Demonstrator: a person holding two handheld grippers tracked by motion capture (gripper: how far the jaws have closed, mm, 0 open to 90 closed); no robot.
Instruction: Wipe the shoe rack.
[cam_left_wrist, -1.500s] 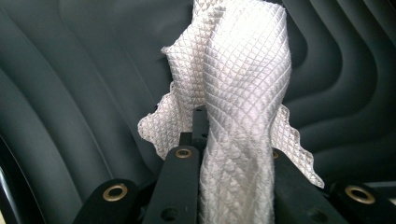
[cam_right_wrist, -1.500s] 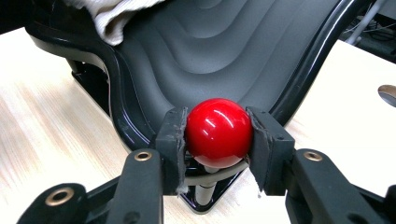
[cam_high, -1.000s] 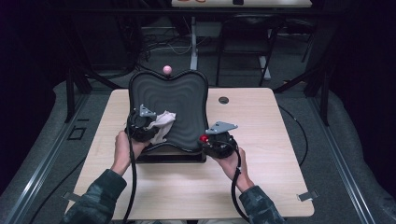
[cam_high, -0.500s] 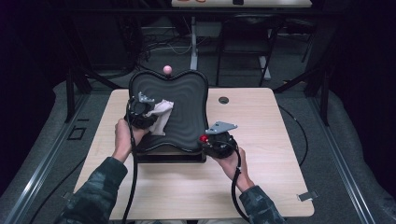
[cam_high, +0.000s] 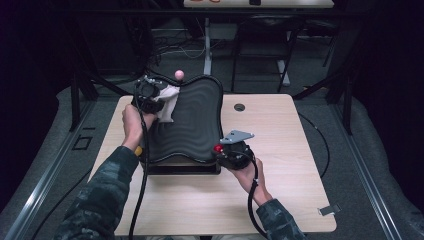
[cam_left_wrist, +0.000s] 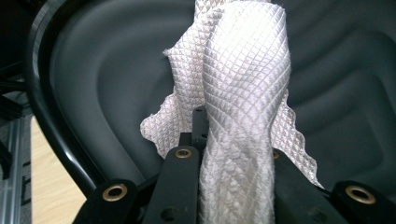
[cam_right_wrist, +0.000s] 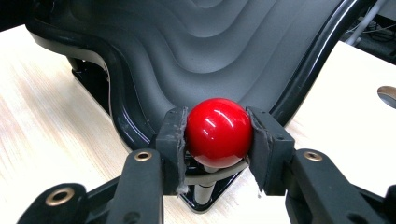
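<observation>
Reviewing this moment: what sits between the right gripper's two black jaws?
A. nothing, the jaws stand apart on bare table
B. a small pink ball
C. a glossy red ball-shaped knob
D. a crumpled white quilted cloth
C: in the right gripper view the right gripper has its pads pressed on both sides of the glossy red ball-shaped knob, at the corner of the wavy black ridged tray.
</observation>
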